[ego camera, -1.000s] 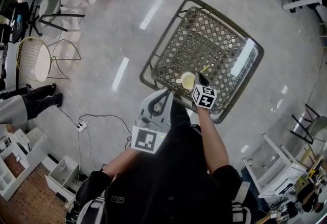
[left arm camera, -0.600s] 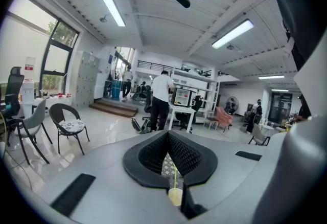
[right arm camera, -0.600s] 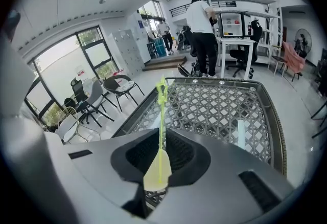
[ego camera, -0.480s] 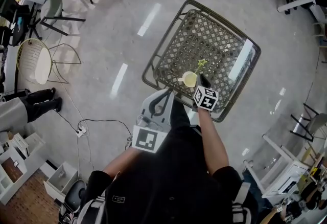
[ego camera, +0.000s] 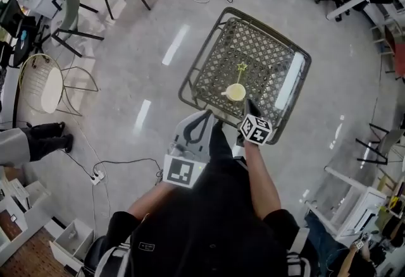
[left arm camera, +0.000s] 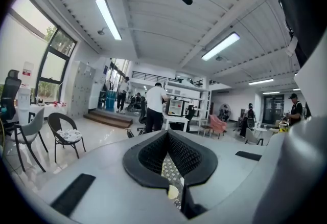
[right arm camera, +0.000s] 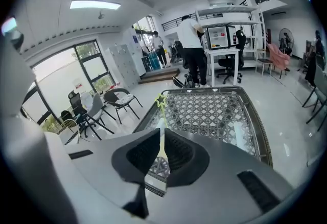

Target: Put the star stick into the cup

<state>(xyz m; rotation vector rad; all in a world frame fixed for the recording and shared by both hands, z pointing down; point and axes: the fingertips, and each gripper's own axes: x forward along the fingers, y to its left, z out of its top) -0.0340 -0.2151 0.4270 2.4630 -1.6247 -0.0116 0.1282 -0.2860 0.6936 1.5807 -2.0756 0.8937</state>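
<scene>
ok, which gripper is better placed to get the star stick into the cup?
Right. The right gripper is shut on the star stick and sits right beside the cup. The left gripper holds nothing and sits farther from the cup.

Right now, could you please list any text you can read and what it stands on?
None readable.
The cubes on the left gripper and right gripper show only square markers.
The print on the person's black shirt is too small to read.
</scene>
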